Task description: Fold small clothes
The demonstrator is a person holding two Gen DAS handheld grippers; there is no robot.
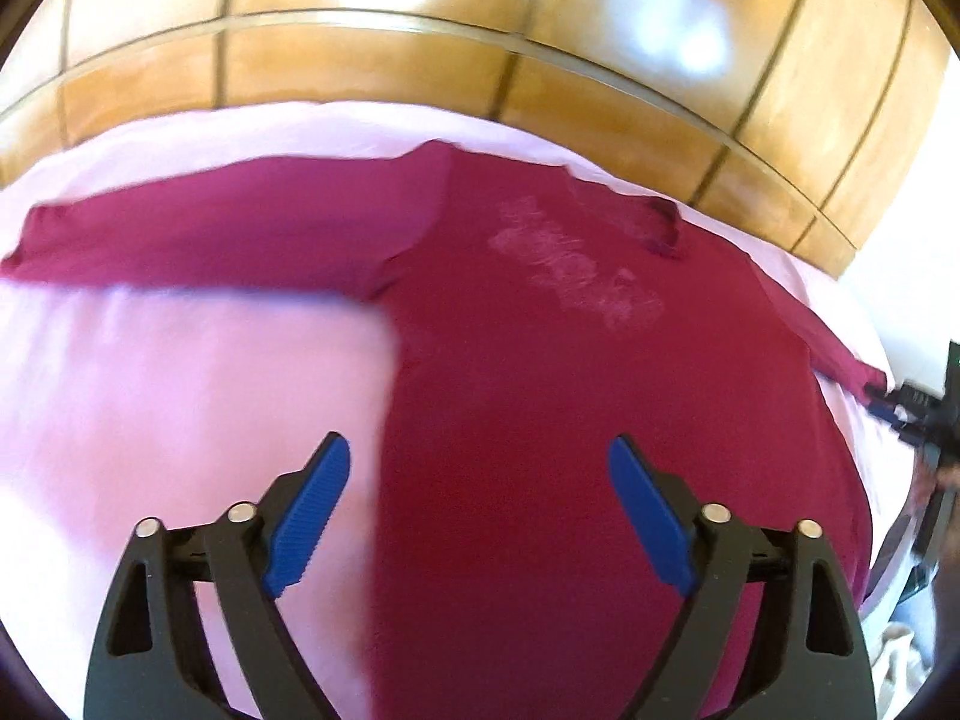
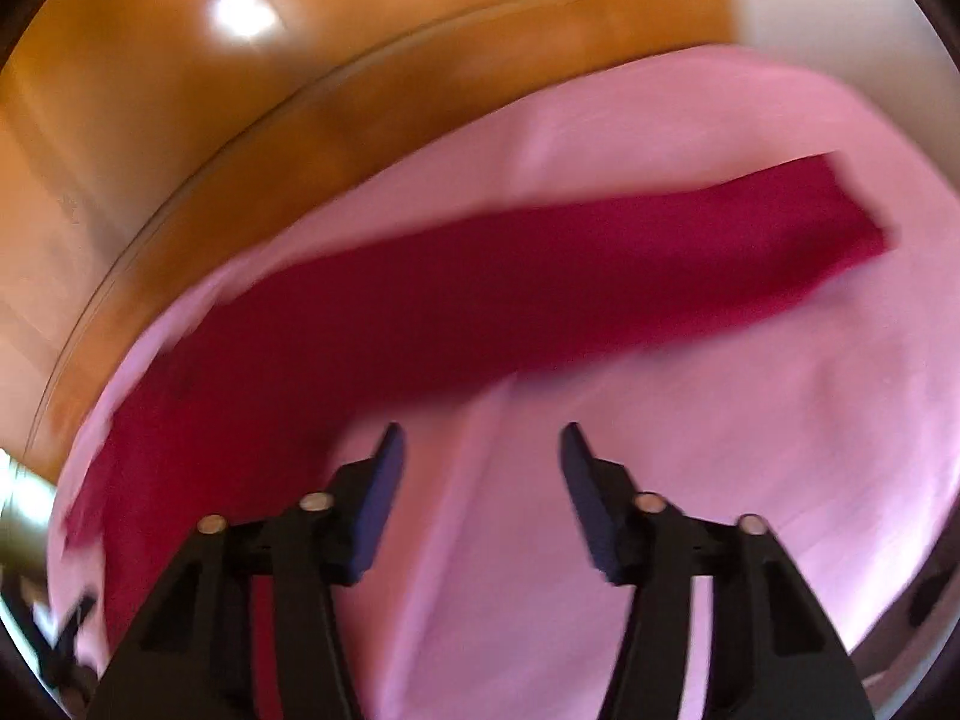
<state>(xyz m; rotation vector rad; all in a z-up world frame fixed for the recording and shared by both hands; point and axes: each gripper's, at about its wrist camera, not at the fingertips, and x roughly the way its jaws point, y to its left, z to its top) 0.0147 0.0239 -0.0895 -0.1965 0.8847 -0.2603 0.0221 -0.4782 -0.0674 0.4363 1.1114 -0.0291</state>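
Observation:
A dark red long-sleeved top (image 1: 528,312) lies flat on a pink sheet (image 1: 180,372), a faded white print on its chest. One sleeve stretches out to the left. My left gripper (image 1: 480,456) hovers open over the lower left edge of the top's body, nothing between its blue pads. The other gripper (image 1: 900,408) shows small at the right edge, by the end of the right sleeve. In the right wrist view, the right sleeve (image 2: 540,276) runs across the sheet (image 2: 690,450) to the upper right. My right gripper (image 2: 480,444) stands open above bare sheet, just below that sleeve; this view is blurred.
A wooden headboard or wall panel (image 1: 420,60) with pale seams curves behind the sheet. A white wall (image 2: 840,30) shows at the upper right of the right wrist view. Pale cloth (image 1: 900,660) lies off the sheet's lower right edge.

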